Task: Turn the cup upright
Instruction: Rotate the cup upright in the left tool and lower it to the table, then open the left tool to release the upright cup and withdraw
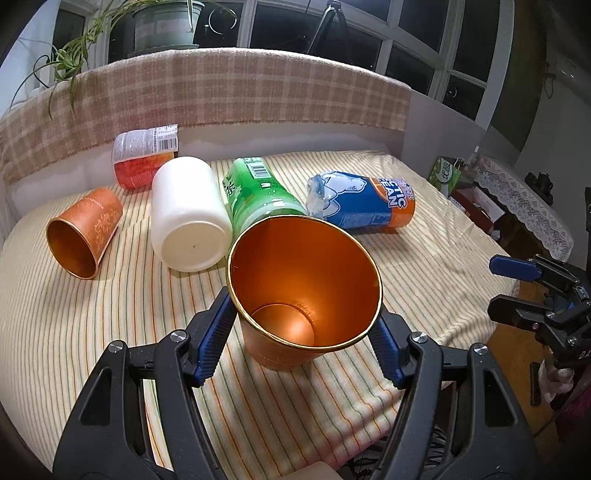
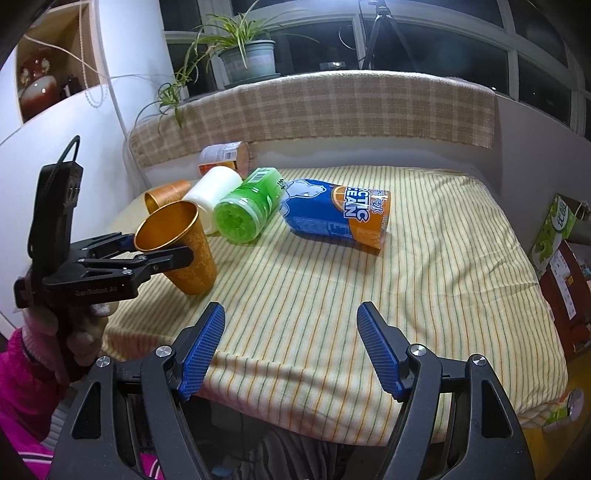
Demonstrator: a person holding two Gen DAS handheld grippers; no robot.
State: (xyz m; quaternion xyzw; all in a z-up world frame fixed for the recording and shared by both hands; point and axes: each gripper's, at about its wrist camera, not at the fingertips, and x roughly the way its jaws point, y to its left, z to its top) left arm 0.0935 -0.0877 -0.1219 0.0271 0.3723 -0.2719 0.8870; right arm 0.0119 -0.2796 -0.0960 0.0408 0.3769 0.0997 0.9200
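The orange cup [image 1: 304,291] sits between the blue pads of my left gripper [image 1: 303,332], mouth up and tilted, its base low on the striped cloth [image 1: 424,266] near the front edge of the table. From my right wrist view the same cup [image 2: 181,251] leans toward the left, base touching the cloth, with my left gripper's [image 2: 162,254] black fingers clamped on its wall just under the gold rim. My left tool is closed on the cup; both pads press its sides. My right gripper [image 2: 291,350] hangs over the front edge of the cloth, fingers spread apart, nothing between them, well apart from the cup. Behind the cup, a second orange cup [image 1: 83,236] lies on its side at the left, mouth toward me. Just beside it a white bottle [image 1: 188,214] lies on its side, base toward me. A green bottle [image 1: 258,192] lies next to the white one, touching or nearly so; I cannot tell which. A blue and orange bottle [image 1: 364,203] lies on its side to the right of the green one. Farther back an orange bottle with a white label [image 1: 144,158] lies against the low wall. A checked blanket [image 1: 221,88] drapes the ledge behind, with a potted plant [image 1: 162,26] on top.
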